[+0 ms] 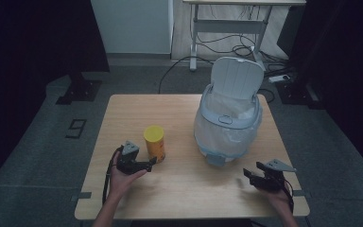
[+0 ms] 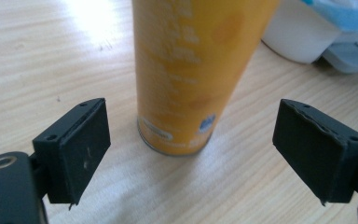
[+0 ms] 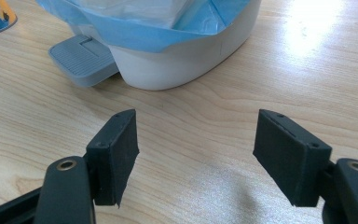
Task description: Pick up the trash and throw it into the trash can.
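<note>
At seven o'clock on the bench [image 1: 184, 189], the left claw [image 2: 191, 144] gapes wide, its jaws flanking an upright yellow can [image 2: 193, 70] without touching. At five o'clock the right claw [image 3: 196, 154] spreads over bare pale wood, facing a white pedal bin [image 1: 227, 127], lid up, blue liner. Grey floor and cables lie beyond.

A yellow can [image 1: 154, 142] stands upright on the tabletop [image 1: 184, 184]. Near it is a white bin [image 1: 227, 124] with a plastic liner, its lid open.
</note>
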